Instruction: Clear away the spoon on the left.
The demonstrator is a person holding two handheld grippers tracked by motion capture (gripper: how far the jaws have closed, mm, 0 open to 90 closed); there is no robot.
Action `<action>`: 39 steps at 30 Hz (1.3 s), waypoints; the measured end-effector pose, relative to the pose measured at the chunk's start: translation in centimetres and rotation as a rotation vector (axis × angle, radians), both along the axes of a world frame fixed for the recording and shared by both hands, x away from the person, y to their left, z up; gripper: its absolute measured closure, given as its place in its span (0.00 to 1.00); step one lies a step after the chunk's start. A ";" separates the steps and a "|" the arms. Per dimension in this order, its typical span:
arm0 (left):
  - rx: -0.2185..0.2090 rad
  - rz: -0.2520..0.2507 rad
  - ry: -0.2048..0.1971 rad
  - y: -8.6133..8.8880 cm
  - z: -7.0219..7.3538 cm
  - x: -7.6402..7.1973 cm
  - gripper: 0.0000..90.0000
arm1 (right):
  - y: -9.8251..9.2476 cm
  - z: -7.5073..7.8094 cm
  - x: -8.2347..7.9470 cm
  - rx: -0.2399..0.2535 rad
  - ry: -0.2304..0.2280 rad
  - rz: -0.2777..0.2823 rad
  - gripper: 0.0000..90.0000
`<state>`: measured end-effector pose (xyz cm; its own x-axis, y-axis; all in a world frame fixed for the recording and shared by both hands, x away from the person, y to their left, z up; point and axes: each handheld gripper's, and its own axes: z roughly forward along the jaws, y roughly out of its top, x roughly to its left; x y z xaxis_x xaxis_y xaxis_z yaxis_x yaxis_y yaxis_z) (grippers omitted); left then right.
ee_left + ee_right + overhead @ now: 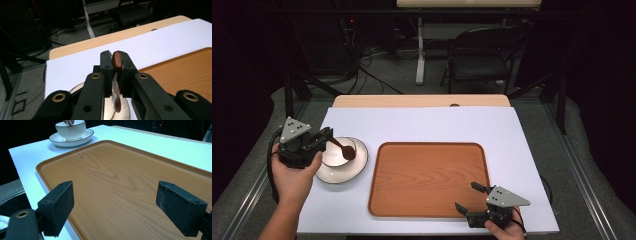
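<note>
My left gripper pinches the wooden spoon over the bowl near the table's left edge; I'd lift straight, keeping it level. Right gripper fingers spread, idle.

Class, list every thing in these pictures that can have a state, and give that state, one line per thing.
Left gripper: shut on the spoon, above the bowl.
Spoon: brown, held by its handle, its head over the bowl.
Bowl: white, upright, standing on the saucer.
Saucer: white, flat on the white sheet, left of the tray.
Tray: wooden, flat, nothing on it.
Right gripper: open, fingers wide apart, holding nothing.
</note>
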<state>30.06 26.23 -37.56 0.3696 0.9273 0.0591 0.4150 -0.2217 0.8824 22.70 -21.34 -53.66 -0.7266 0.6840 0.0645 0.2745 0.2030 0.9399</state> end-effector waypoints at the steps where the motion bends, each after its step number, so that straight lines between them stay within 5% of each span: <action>1: -0.003 -0.007 0.001 -0.1 0.1 0.0 0.93 | 0.0 0.0 0.0 0.000 0.000 0.000 0.16; 28: 0.010 -0.202 0.060 -5.5 0.2 0.1 0.93 | -0.1 0.1 0.0 0.003 -0.007 -0.001 0.16; 39: 0.027 -0.301 0.118 -7.5 -0.2 0.0 0.93 | -0.1 0.1 -0.1 0.004 -0.007 -0.003 0.16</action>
<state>30.04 18.74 -37.72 0.6325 0.7742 0.0224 0.4266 -0.3724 0.8242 22.63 -21.48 -53.55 -0.7253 0.6856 0.0619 0.2681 0.1985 0.9427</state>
